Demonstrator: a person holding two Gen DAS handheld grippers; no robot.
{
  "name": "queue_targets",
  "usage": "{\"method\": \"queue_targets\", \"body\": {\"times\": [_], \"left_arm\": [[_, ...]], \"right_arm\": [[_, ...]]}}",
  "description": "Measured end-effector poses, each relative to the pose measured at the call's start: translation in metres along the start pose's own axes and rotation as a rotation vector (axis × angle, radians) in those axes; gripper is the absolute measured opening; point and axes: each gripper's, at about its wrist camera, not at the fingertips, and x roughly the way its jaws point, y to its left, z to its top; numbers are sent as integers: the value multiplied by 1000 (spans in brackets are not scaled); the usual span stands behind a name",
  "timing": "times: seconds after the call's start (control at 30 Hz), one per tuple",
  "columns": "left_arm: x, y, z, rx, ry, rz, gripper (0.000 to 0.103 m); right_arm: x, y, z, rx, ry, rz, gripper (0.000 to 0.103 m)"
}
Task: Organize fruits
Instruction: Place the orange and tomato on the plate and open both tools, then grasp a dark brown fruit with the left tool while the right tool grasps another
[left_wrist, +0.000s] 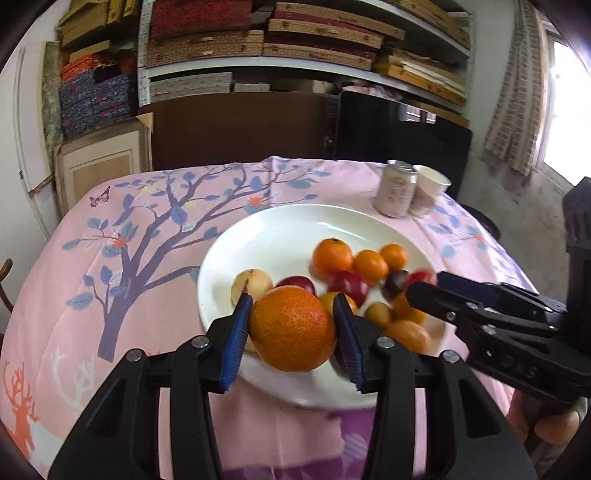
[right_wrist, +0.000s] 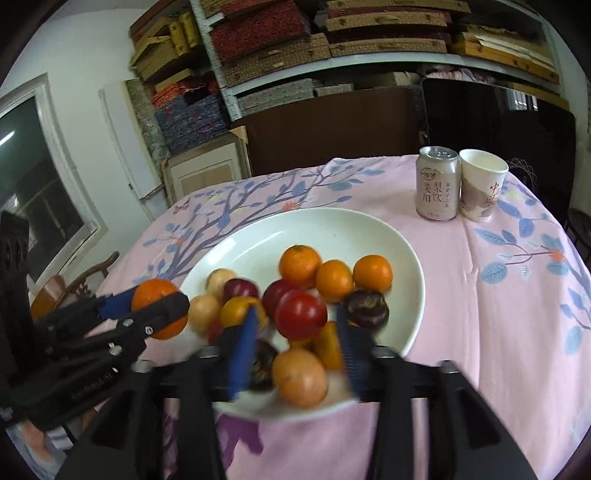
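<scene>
Pink can (right_wrist: 438, 183) w/ Chinese chars, beside printed paper cup (right_wrist: 482, 184), past fruit plate (right_wrist: 373, 229).

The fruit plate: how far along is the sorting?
Done: three tangerines sit grouped on the white plate. In hand: the left hand-held gripper clamps a large orange. Left: the mixed pile under the open right hand-held gripper.

My right hand-held gripper (right_wrist: 295, 354) is motion-blurred, so I can't tell if its fingers touch the fruit between them. The large orange (left_wrist: 292, 328) in my left hand-held gripper (left_wrist: 292, 332) hides fruit behind it. Plate (right_wrist: 388, 236) near rim is blurred.
</scene>
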Motion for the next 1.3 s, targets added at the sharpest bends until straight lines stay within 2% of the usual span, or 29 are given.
{"method": "queue_targets", "body": {"times": [0.03, 0.1, 0.17, 0.3, 0.4, 0.47, 0.57, 0.67, 0.8, 0.97, 1.07, 1.17, 1.3], "left_arm": [[6, 0, -2, -5, 3, 1, 66], [6, 2, -7, 5, -15, 26, 78], [4, 4, -9, 21, -22, 35, 79], [-12, 10, -23, -5, 6, -40, 82], [-25, 6, -43, 22, 26, -38, 83], [-34, 3, -62, 45, 43, -35, 83], [-50, -2, -84, 91, 54, -19, 83], [-65, 0, -99, 91, 55, -19, 92], [-75, 5, -112, 84, 66, -2, 92], [-74, 2, -119, 107, 84, 8, 92], [-71, -1, -121, 122, 97, 13, 93], [-69, -7, -122, 138, 105, 10, 93], [-64, -33, -126, 222, 113, 2, 93]], "right_arm": [[1, -6, -1, 21, -26, -17, 62], [-1, -14, -6, 42, -30, -1, 62], [-6, -20, -9, 42, -30, -6, 62], [-21, -23, -25, 46, -18, 14, 63], [-37, -19, -48, 17, 8, 27, 66], [-49, -14, -65, 0, 42, 68, 66], [-69, 4, -88, -82, 73, 140, 66], [-81, 28, -115, -209, 129, 202, 66], [-68, 50, -131, -317, 195, 169, 66], [-50, 52, -132, -308, 248, 119, 63], [-51, 52, -132, -307, 243, 118, 43], [-56, 38, -128, -278, 222, 83, 43], [-70, -1, -111, -118, 143, 40, 43]]}}
